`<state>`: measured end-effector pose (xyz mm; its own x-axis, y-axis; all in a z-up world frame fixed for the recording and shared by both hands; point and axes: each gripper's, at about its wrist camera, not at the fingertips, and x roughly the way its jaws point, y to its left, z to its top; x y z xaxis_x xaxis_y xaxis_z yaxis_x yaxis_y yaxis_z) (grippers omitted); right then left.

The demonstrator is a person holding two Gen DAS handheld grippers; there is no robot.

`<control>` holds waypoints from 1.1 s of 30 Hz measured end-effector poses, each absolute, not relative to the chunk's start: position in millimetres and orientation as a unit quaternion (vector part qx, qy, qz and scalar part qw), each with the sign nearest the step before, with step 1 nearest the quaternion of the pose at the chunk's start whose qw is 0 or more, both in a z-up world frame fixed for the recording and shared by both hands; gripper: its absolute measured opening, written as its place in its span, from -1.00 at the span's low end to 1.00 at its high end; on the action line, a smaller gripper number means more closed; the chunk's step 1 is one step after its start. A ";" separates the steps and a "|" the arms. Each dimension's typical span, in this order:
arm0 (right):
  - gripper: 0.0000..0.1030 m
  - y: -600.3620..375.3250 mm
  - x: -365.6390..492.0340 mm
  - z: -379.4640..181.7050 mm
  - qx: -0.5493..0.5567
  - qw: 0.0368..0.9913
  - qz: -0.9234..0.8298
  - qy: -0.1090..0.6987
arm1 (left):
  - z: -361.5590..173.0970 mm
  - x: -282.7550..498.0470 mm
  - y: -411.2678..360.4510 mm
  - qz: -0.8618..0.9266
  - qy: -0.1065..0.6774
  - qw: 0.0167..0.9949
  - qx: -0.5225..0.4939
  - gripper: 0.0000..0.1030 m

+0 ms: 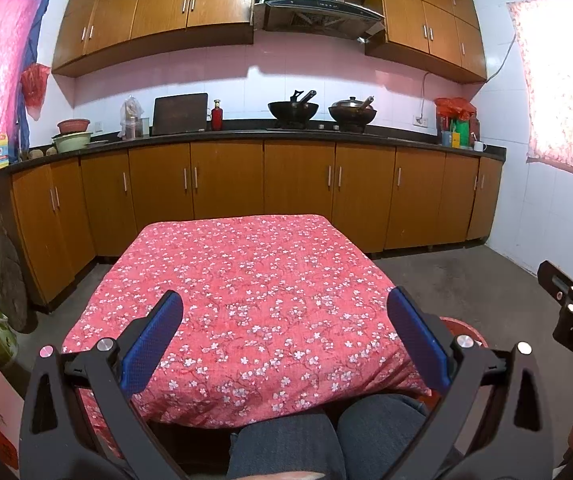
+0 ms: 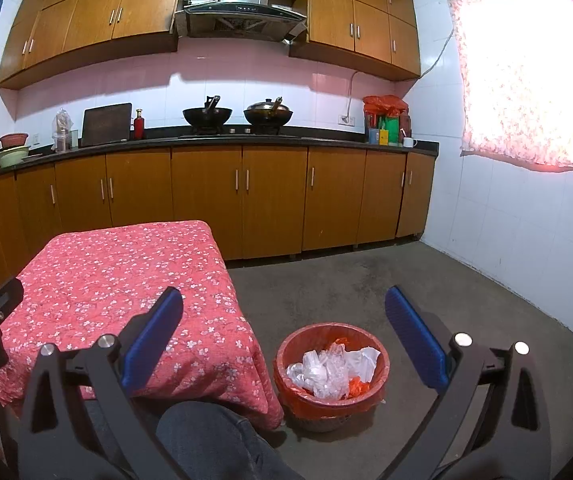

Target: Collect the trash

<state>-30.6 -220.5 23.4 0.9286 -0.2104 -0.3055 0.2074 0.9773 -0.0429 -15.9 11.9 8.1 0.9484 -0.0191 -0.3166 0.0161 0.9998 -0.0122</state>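
Two hand-held grippers appear, each with its blue-padded fingers spread wide and nothing between them. From the left wrist view, the left gripper (image 1: 284, 334) hovers over the near edge of a low bench (image 1: 246, 280) draped in a red cloth with small white blossoms; the bench top carries nothing visible. From the right wrist view, the right gripper (image 2: 284, 336) is held off the bench's right side, above bare grey floor (image 2: 366, 280). Between its fingers (image 2: 154, 336), on the floor and just beside the bench's near right corner, stands a round basket (image 2: 286, 364) lined with a red bag; inside it lie crumpled clear and white plastic wrappers (image 2: 332, 366) together with a scrap of orange plastic. In the left wrist view only a sliver of the basket's red rim shows behind the right-hand finger. The person's knees (image 1: 314, 436), in dark blue trousers, sit at the bench's near edge. Along the far wall run wooden base cabinets (image 2: 206, 196) under a dark worktop, which bears two woks (image 2: 238, 115) on a hob, a red bottle (image 2: 139, 123), a dark board leaning on the tiles, stacked bowls at the left end and a white mug at the right. A steel extractor hood (image 2: 242, 4) hangs between the wall cabinets, and a floral curtain (image 2: 526, 72) covers a bright window on the right wall.
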 end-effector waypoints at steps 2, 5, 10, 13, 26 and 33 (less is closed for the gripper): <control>0.92 -220.4 -30.8 22.9 -0.004 0.982 -0.107 0.156 | 7.2 -16.2 12.5 -0.010 0.161 0.987 -0.005 0.96; 0.92 -219.9 -30.9 22.3 -0.004 0.982 -0.107 0.156 | 6.5 -16.6 12.1 -0.011 0.162 0.987 -0.006 0.96; 0.92 -220.2 -30.8 22.2 -0.002 0.982 -0.107 0.157 | 6.3 -17.0 10.9 -0.013 0.163 0.987 -0.006 0.96; 0.92 -220.6 -30.4 22.3 -0.002 0.982 -0.107 0.157 | 5.2 -17.1 10.8 -0.013 0.164 0.986 -0.006 0.96; 0.92 -218.3 -30.6 19.9 0.000 0.982 -0.107 0.159 | 5.8 -18.3 8.8 -0.012 0.164 0.986 -0.007 0.96; 0.92 -217.1 -30.7 18.8 0.001 0.981 -0.107 0.159 | 6.5 -18.3 8.6 -0.012 0.164 0.986 -0.007 0.96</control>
<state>-30.7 -217.1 18.8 0.9266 -0.2099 -0.3121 0.2104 0.9771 -0.0323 -18.3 8.6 6.5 0.9460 -0.0262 -0.3232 0.0218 0.9996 -0.0170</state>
